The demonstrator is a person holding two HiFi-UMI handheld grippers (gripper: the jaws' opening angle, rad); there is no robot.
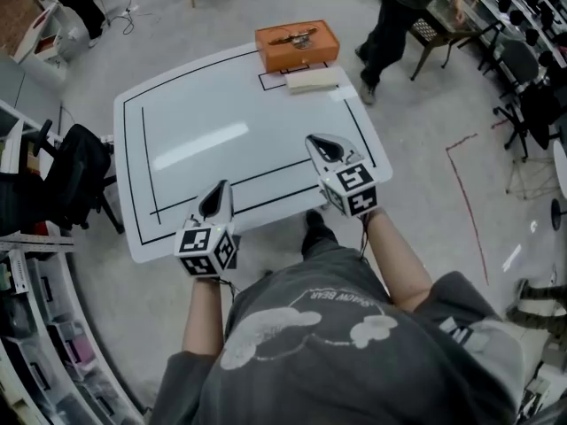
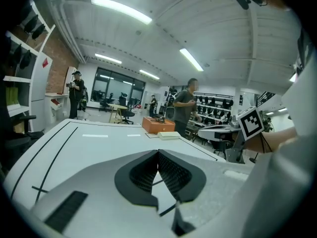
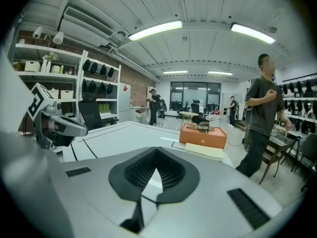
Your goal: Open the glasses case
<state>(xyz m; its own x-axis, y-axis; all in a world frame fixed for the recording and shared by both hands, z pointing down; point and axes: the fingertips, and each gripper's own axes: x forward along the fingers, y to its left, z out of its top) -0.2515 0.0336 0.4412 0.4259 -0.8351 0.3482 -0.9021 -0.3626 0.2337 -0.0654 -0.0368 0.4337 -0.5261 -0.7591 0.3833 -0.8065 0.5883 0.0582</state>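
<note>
While I hold both tools over the near part of the white table [image 1: 204, 131], nothing is between their jaws. My left gripper [image 1: 215, 204] is closed: in the left gripper view its two black ribbed pads meet at the tips, and only the table surface shows behind them. My right gripper [image 1: 328, 149] is closed too, its pads pressed together and empty, and it stands a little further in over the table than the left one. Both point toward the far side of the table and slightly downward.

The glasses case [image 1: 297, 47] is an orange box at the far edge of the table, well apart from both grippers. Its lid is down, and on top of it lies what seems to be a pair of glasses [image 1: 292, 36]. Just beside the case, on the side nearer to me, lies a pale flat thing [image 1: 312, 80]; I cannot tell what it is. Black lines are drawn on the table, and the case sits at a small rectangle of these lines.

Beyond the far corner of the table a person [image 1: 399, 16] in dark clothes stands. A black chair [image 1: 75, 175] is at the left side of the table.
</note>
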